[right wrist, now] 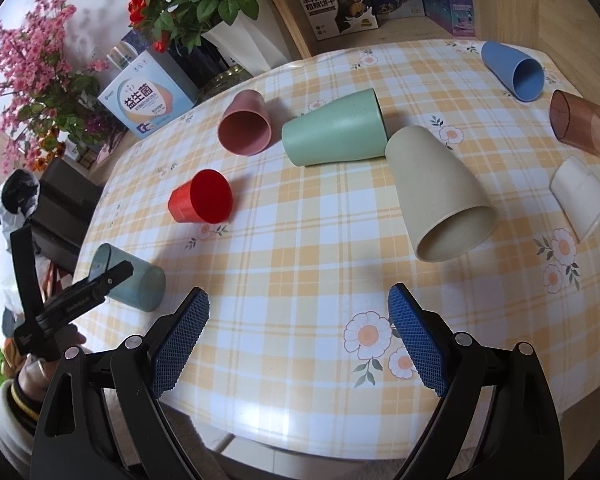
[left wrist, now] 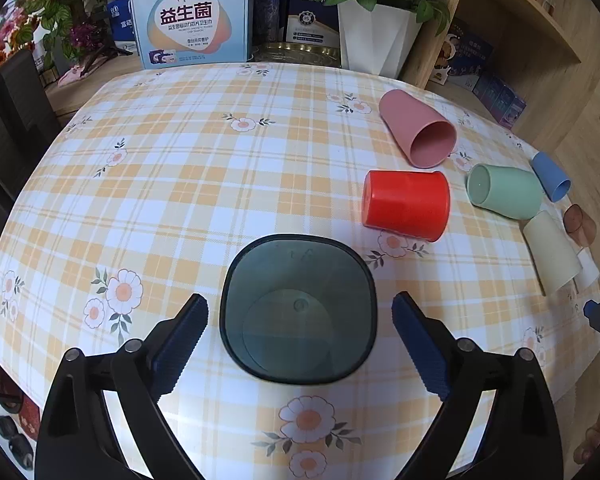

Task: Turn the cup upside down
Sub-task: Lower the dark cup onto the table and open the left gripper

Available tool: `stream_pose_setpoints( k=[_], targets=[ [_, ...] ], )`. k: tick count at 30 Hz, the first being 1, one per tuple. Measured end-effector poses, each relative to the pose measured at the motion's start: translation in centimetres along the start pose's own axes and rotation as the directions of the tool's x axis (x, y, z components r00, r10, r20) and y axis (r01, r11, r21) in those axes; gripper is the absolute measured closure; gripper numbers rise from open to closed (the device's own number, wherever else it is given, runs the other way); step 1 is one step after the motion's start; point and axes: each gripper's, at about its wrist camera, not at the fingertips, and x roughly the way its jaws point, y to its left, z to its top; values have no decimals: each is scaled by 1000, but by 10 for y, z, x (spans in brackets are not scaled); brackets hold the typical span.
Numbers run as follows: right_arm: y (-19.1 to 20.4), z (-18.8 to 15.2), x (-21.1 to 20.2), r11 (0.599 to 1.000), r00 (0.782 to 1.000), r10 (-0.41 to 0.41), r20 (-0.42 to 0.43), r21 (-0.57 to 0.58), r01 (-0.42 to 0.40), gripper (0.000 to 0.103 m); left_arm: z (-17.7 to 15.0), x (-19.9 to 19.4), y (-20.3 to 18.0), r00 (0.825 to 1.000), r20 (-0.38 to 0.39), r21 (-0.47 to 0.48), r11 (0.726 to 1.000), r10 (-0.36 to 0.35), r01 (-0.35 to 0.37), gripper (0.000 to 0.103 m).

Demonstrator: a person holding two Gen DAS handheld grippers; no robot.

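Blue ribbed pads (left wrist: 182, 344) line the black fingers of the left gripper (left wrist: 300, 312), which stands released, its jaws spread wide to either side of the teal cup (left wrist: 299, 308) without touching it. That cup lies on its side near the table's near-left edge, mouth toward the left camera: smoky, see-through plastic with a dark rounded-square rim that tapers to a round base, whose moulded centre mark shows through the wall. From the right wrist view it shows as a pale blue-grey tumbler (right wrist: 134, 280) partly behind the left gripper's black frame. The right gripper (right wrist: 299, 310) is likewise released, its cross-hatched blue pads (right wrist: 416, 344) hovering wide apart over bare tablecloth (right wrist: 300, 240), a glossy orange-and-white plaid printed with daisies. Beyond lie more cups, all on their sides: a shiny red cup (left wrist: 406, 204), a matte pink cup (left wrist: 418, 134), a speckled matte green cup (right wrist: 336, 132) touching a beige cup (right wrist: 440, 196), a blue cup (right wrist: 512, 70), a clear brown cup (right wrist: 580, 122) and a white cup (right wrist: 582, 198). At the back stand a faceted white vase (left wrist: 376, 38) of red roses and a pale printed box (left wrist: 192, 20).
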Motion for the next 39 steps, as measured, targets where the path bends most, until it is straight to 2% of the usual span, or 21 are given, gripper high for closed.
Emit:
stream_pose_setpoints(
  k=[4,11,16,20,23,26,28,35,39],
  targets=[
    [4,0,-11,1000,1000,6,20,-6,-6,15,0,-11,1,1000,3,-21,1000,1,-1,6],
    [19,-4,-40,999,998,26,61,-40,-24,15,3,-52,-3,998,65,-11,1000,-14,14,6],
    [38,-12,-81,996,989,27,147,-88,-14,15,6,-108,-11,984,175,9,1000,-31,30,6],
    [51,-18,-124,994,972,10,235,-111,17,15,8,-158,-19,962,271,22,999,-34,30,6],
    [62,-22,-152,989,955,-23,295,-133,65,15,7,-196,-27,941,338,33,999,-14,3,6],
    [72,-26,-181,985,934,-49,354,-140,105,15,1,-235,-35,907,421,37,999,-8,-8,6],
    [78,-31,-199,983,917,-57,394,-140,121,15,-4,-253,-39,891,455,36,999,-12,-5,6],
    [93,-47,-224,972,871,-88,484,-148,181,15,-33,-296,-59,837,547,54,998,4,-40,6],
    [94,-56,-225,968,864,-108,492,-147,204,15,-48,-305,-65,823,569,73,996,-2,-48,6]
  ],
)
